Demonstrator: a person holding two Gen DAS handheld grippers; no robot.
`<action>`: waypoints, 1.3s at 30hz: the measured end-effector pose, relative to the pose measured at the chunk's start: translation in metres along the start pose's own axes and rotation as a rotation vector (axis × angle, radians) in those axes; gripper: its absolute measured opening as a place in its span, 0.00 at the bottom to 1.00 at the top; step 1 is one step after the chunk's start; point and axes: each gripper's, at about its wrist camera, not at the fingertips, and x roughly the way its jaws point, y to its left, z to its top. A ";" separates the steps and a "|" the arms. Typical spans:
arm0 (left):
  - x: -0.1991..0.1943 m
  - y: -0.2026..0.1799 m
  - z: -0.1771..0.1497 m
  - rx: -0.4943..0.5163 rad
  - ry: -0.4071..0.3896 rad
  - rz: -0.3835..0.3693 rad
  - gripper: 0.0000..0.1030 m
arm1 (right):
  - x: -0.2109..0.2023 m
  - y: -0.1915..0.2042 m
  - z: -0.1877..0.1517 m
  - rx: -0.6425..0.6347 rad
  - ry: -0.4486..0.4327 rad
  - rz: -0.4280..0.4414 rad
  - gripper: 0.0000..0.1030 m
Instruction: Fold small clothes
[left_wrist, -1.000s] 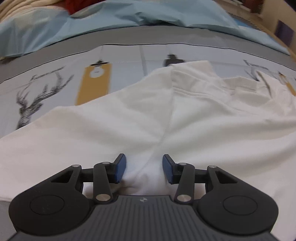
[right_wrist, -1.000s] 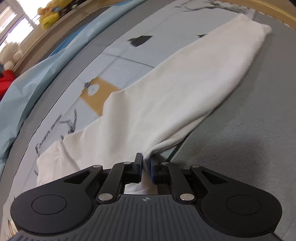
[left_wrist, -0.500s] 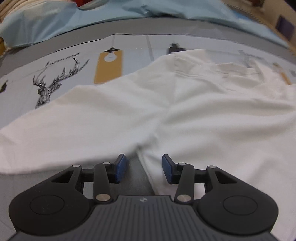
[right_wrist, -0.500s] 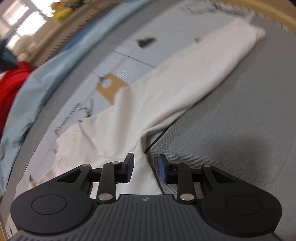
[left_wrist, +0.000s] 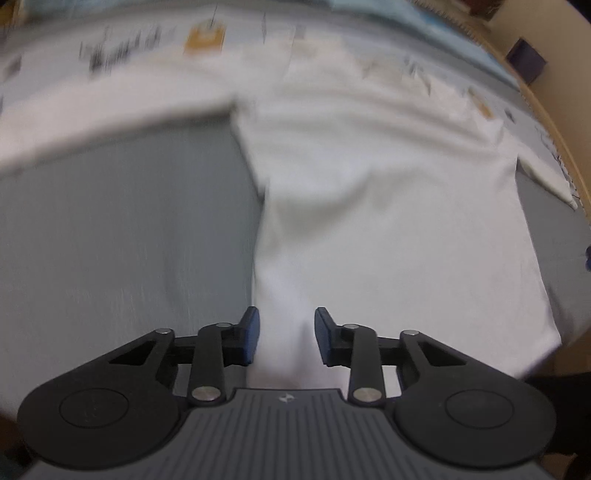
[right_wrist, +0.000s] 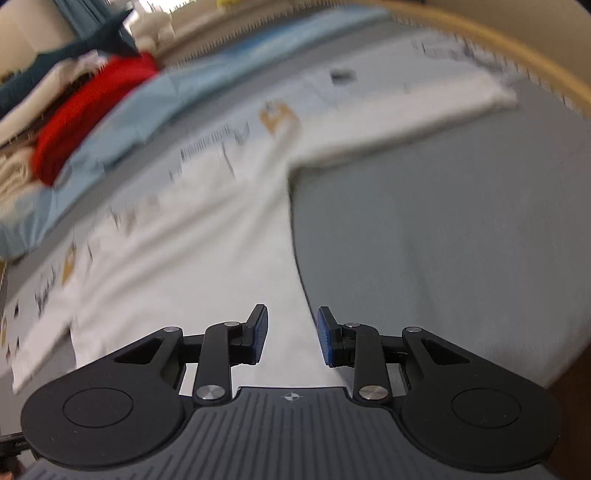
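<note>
Right gripper (right_wrist: 291, 336) now off one white shirt (right_wrist: 207, 266), jaws apart

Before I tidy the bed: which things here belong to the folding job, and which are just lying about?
Job:
- white cotton garment, spread flat
- left gripper, jaws closing, cloth between
- right gripper, open

Lying about:
- red cloth
- light blue blanket
- printed grey bedsheet
</note>
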 end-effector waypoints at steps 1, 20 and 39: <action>0.001 -0.001 -0.008 0.012 0.010 0.026 0.29 | 0.004 -0.005 -0.009 -0.012 0.022 -0.016 0.30; 0.010 0.008 -0.044 -0.084 0.055 0.092 0.07 | 0.042 -0.015 -0.066 -0.169 0.179 -0.145 0.06; -0.004 -0.019 -0.059 0.051 0.054 0.194 0.09 | 0.027 -0.016 -0.052 -0.194 0.090 -0.338 0.08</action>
